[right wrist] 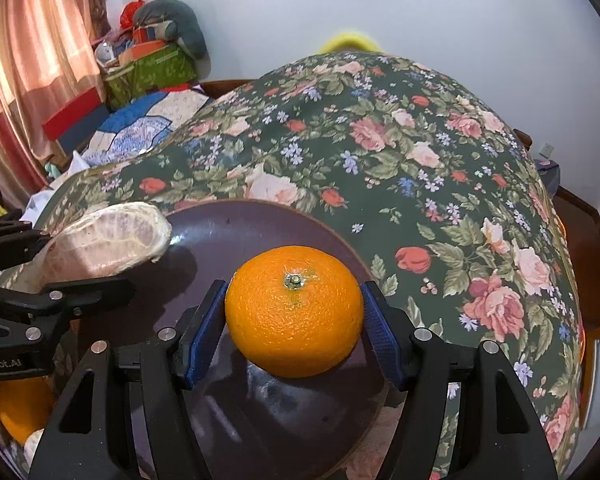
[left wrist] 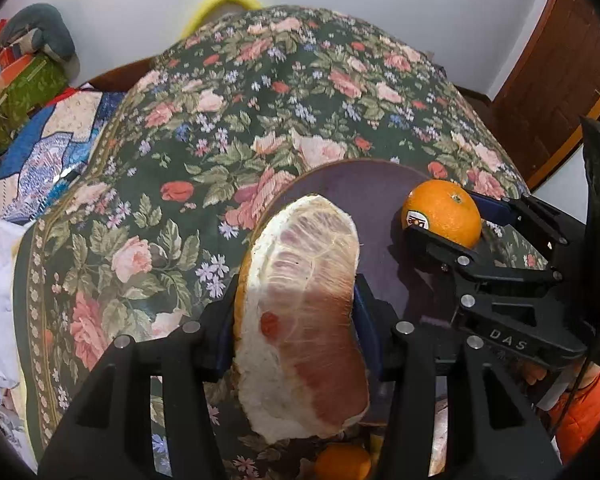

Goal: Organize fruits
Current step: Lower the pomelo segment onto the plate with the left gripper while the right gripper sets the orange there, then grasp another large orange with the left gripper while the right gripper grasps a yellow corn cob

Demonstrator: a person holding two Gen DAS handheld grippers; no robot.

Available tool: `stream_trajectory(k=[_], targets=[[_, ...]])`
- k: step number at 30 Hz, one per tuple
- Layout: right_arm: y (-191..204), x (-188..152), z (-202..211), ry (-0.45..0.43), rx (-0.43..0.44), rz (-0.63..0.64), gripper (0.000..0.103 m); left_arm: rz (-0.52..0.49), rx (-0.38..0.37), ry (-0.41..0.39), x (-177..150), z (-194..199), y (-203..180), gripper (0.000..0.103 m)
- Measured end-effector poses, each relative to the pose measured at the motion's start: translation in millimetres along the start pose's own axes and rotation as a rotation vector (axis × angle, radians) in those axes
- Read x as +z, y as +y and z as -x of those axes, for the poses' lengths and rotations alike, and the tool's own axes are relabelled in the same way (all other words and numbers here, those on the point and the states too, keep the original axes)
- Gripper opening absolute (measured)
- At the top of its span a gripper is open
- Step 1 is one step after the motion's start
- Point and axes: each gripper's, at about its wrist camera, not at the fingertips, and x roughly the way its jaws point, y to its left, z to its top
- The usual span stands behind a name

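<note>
The left gripper (left wrist: pixel 296 316) is clenched on a peeled pomelo wedge (left wrist: pixel 300 312), which sticks out over the near left rim of the dark plate (left wrist: pixel 364 192); the right gripper (right wrist: pixel 294 320) grasps an orange (right wrist: pixel 294 312) between its blue pads (right wrist: pixel 204 328), stem up, above the middle of the same plate. The two tools sit close together — the plate's far half is bare, and beyond its rim the flowered tablecloth (left wrist: pixel 204 128) runs open to the far edge. The left view alone shows a sticker (left wrist: pixel 416 220) on the orange's side and a wooden door (left wrist: pixel 552 80) at right; the right view alone shows pink curtains (right wrist: pixel 32 60) and a second orange (right wrist: pixel 20 408) low at left, below the left gripper. Both show a heap of boxes and cloth (right wrist: pixel 152 52) in the far left corner, a yellow rim (right wrist: pixel 348 42) behind the table, and a pale wall (right wrist: pixel 460 20)
</note>
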Motion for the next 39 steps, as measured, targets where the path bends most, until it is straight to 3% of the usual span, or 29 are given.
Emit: stream_trajectory(k=[5, 10, 14, 39], targets=[[0.7, -0.6, -1.2, 0.01, -0.002, 0.006, 0.064, -0.028, 0.026, -0.048, -0.7, 8.4, -5.1, 0.061], [0.8, -3.9, 5.2, 0.002, -0.007, -0.008, 0.065, -0.051, 0.048, -0.107, -8.5, 20.4, -11.7, 0.062], [5.9, -3.5, 25.9, -0.046, -0.025, 0.001, 0.075, -0.042, 0.042, -0.133, -15.7, 31.2, -12.9, 0.063], [65.3, -44.7, 167.4, -0.215, -0.019, 0.008, 0.078, 0.03, 0.061, -0.335, -95.6, 171.8, -13.1, 0.068]])
